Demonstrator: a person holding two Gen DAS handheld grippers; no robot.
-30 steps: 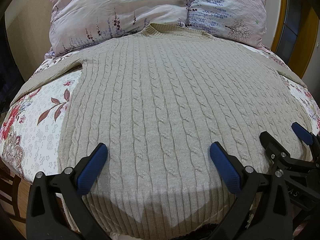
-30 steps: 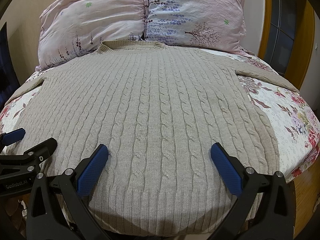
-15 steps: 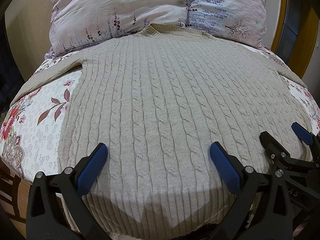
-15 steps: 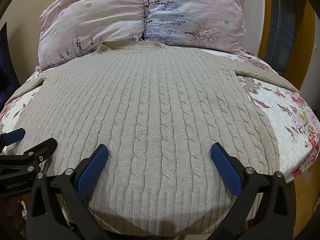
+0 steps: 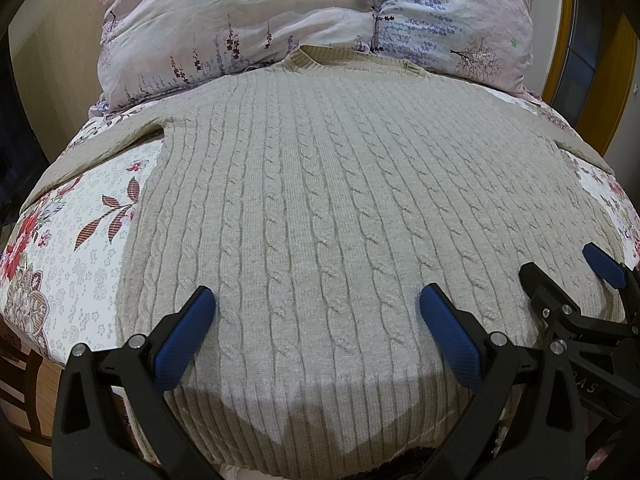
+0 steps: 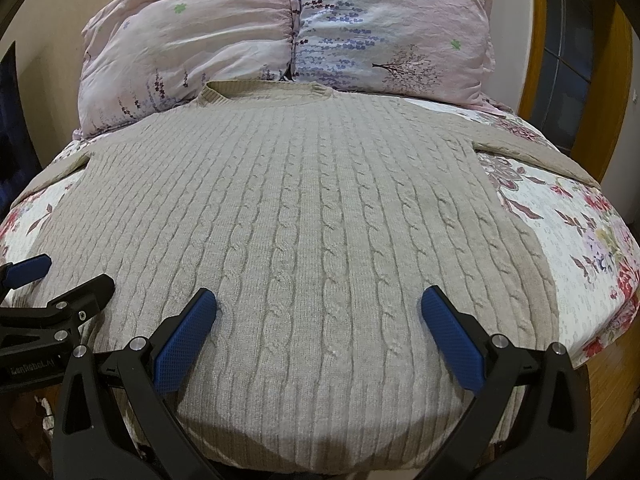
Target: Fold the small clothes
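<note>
A beige cable-knit sweater (image 5: 340, 208) lies flat and face up on the bed, collar at the far end by the pillows, sleeves spread to both sides. It also fills the right wrist view (image 6: 312, 216). My left gripper (image 5: 316, 320) is open and empty, hovering over the ribbed hem on the sweater's left half. My right gripper (image 6: 320, 320) is open and empty over the hem's right half. Each gripper shows at the edge of the other's view.
Two pink floral pillows (image 5: 320, 12) lean at the head of the bed. A floral bedspread (image 5: 68, 240) shows on both sides of the sweater (image 6: 580, 240). A wooden door frame (image 6: 536, 60) stands at the right. Wooden floor (image 6: 608, 400) lies beyond the bed's near right corner.
</note>
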